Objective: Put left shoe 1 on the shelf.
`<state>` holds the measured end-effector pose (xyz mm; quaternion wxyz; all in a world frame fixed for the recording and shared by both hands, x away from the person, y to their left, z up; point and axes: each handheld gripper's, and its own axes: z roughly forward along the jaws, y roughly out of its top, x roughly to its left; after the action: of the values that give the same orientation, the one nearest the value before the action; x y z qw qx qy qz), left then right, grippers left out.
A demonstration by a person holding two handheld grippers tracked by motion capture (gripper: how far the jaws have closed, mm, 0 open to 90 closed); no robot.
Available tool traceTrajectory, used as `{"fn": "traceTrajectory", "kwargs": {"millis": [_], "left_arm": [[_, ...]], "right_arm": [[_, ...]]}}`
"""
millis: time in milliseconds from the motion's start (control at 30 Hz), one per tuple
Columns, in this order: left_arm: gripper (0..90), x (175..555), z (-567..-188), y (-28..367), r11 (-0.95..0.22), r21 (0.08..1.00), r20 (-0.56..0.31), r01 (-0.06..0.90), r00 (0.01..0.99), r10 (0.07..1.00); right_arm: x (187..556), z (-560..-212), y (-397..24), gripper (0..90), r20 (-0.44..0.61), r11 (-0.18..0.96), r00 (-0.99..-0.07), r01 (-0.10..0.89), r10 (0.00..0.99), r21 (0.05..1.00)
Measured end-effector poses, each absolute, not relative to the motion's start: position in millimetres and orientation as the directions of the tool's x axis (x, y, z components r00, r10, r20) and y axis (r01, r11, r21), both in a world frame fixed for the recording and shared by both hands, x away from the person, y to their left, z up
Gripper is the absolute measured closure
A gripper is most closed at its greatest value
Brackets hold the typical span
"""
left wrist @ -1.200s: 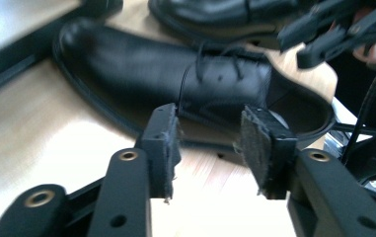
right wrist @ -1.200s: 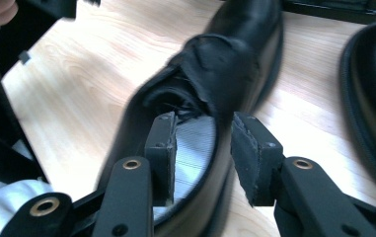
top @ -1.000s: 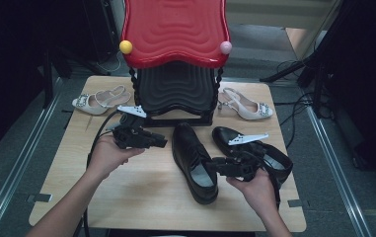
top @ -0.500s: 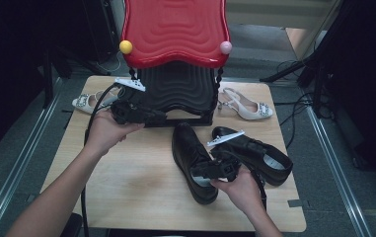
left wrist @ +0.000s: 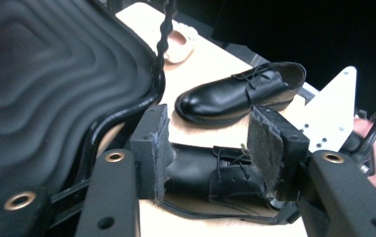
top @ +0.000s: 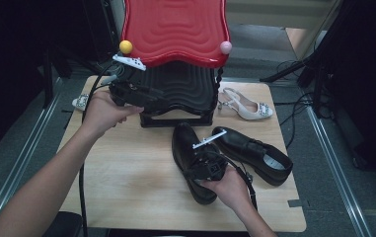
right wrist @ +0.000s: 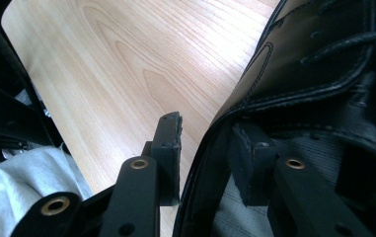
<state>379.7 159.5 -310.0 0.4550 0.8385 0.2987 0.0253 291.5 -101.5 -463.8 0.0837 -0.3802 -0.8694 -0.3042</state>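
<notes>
Here, the near black shoe (top: pixel 190 160) lies mid-table beside its twin (top: pixel 257 153), your right gripper (top: pixel 206 165) straddles its heel rim with jaws closing, not yet pinching, your left gripper (left wrist: pixel 207 148) has just spread wide, holding nothing, by the black rack (top: pixel 175 91).

The high view is looking down and forward over the whole table (top: pixel 126 187). The left gripper view is facing across it, from near the black rack (left wrist: pixel 52 74), toward both black shoes (left wrist: pixel 235 94). The right gripper view is sitting close against one shoe's collar (right wrist: pixel 254 106).
</notes>
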Motion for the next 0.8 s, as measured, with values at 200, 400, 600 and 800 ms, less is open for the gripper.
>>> {"fn": "traceTrajectory", "kwargs": {"millis": [200,400,600,800], "left_arm": [[53.8,390.9,-286.3,157.8,-0.409,0.792,-0.196,0.453,0.823,0.533],[68.5,405.9,-267.9,158.9,-0.399,0.805,-0.170,0.439,0.815,0.554],[79.3,419.6,-249.5,158.9,-0.383,0.809,-0.166,0.445,0.799,0.578],[84.1,431.3,-238.6,152.5,-0.402,0.804,-0.135,0.439,0.792,0.595]], "right_arm": [[294.5,-468.8,-95.9,69.1,0.362,0.531,-0.692,0.717,0.625,0.452],[294.9,-474.0,-89.9,69.2,0.342,0.535,-0.680,0.726,0.648,0.432],[293.1,-476.9,-84.8,70.2,0.315,0.537,-0.672,0.732,0.670,0.419],[292.8,-477.4,-81.9,74.6,0.283,0.554,-0.679,0.724,0.677,0.411]]}}
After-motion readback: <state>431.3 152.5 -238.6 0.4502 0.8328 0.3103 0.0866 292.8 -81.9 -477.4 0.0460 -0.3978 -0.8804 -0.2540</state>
